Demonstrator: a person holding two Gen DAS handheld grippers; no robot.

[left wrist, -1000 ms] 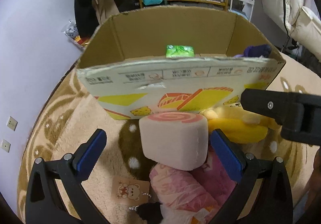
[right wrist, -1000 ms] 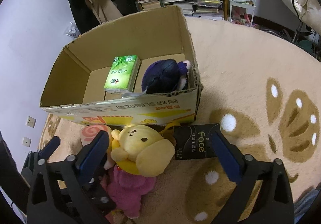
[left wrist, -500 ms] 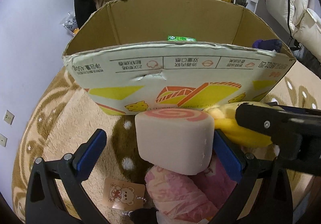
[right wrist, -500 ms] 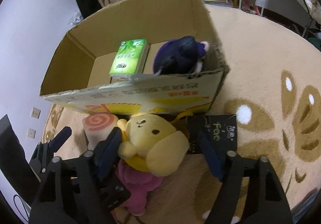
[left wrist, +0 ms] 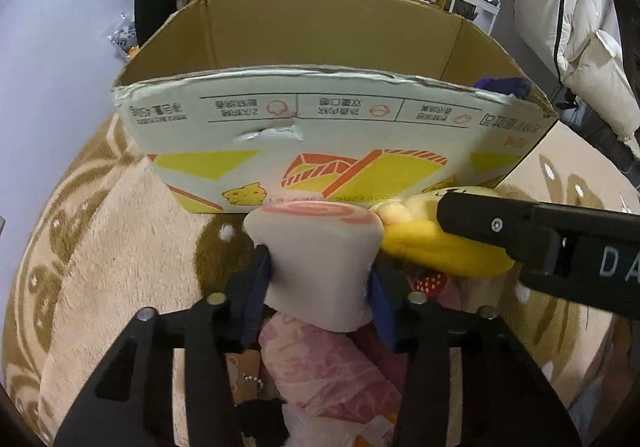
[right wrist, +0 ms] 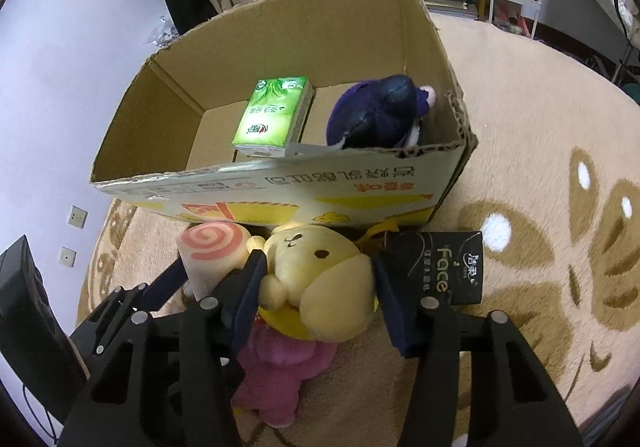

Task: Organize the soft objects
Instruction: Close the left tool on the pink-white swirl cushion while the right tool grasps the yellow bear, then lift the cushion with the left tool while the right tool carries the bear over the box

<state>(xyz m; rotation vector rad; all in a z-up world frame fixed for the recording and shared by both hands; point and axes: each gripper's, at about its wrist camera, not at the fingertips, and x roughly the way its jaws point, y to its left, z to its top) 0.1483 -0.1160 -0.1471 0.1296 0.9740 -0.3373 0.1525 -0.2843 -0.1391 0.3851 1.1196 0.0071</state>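
My left gripper (left wrist: 318,287) is shut on a pink swirl-roll plush (left wrist: 316,255), squeezing its sides, just in front of the cardboard box (left wrist: 320,151). My right gripper (right wrist: 320,287) is shut on the head of a yellow bear plush (right wrist: 320,279). The roll (right wrist: 212,251) lies to the bear's left, and the bear (left wrist: 432,251) shows to the roll's right in the left wrist view. A pink plush (right wrist: 276,371) lies under both. Inside the box (right wrist: 280,183) are a green tissue pack (right wrist: 276,111) and a dark purple plush (right wrist: 380,111).
A black "Face" tissue pack (right wrist: 440,267) lies on the beige patterned rug (right wrist: 540,167) right of the bear. A paper tag with a bear picture (left wrist: 240,371) lies near the left fingers. Shelves, clothes and a purple wall stand behind the box.
Both grippers moved forward and closed: the left on the swirl-roll plush, the right on the yellow bear's head. The toys have not left the rug.
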